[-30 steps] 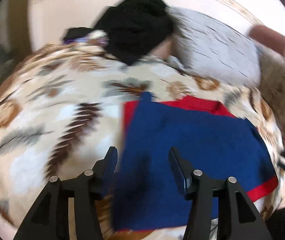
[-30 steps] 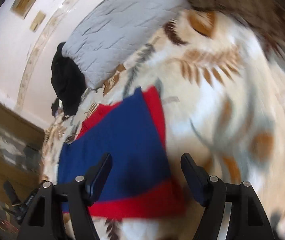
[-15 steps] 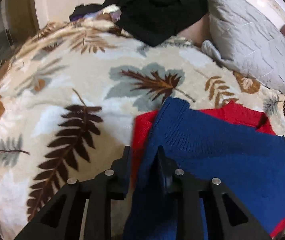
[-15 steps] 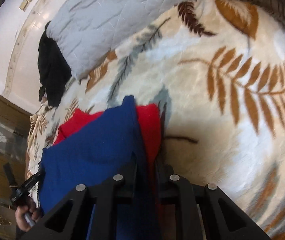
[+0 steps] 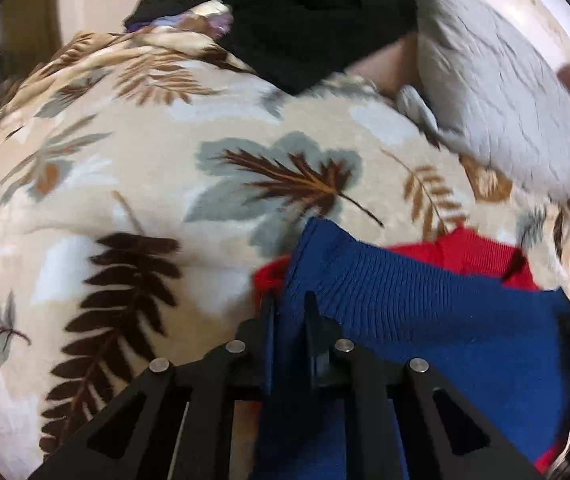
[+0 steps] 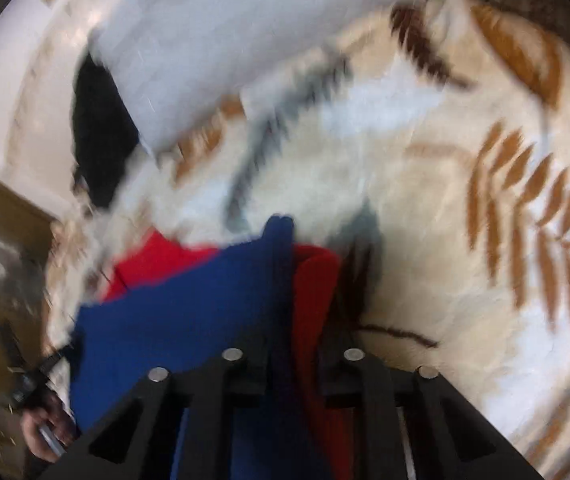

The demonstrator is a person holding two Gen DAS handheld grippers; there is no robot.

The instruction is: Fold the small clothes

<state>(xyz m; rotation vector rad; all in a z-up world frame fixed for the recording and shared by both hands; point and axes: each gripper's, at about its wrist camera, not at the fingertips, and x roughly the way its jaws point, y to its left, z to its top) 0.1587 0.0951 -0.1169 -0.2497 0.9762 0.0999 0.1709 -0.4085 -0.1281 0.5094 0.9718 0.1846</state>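
Left wrist view: the left gripper (image 5: 289,312) has just closed, pinching the blue-and-red garment (image 5: 425,320) at one corner; cloth stretches rightward from its fingers. Opposite, the right gripper (image 6: 297,328) clamps the other corner, cloth running leftward across the leaf-print blanket (image 5: 165,168).

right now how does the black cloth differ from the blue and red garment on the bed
The black cloth lies bunched at the far end beside the grey pillow, untouched; the blue and red garment lies nearer, spread flatter, pinched by the left gripper and right gripper. Both rest on the leaf-print blanket.
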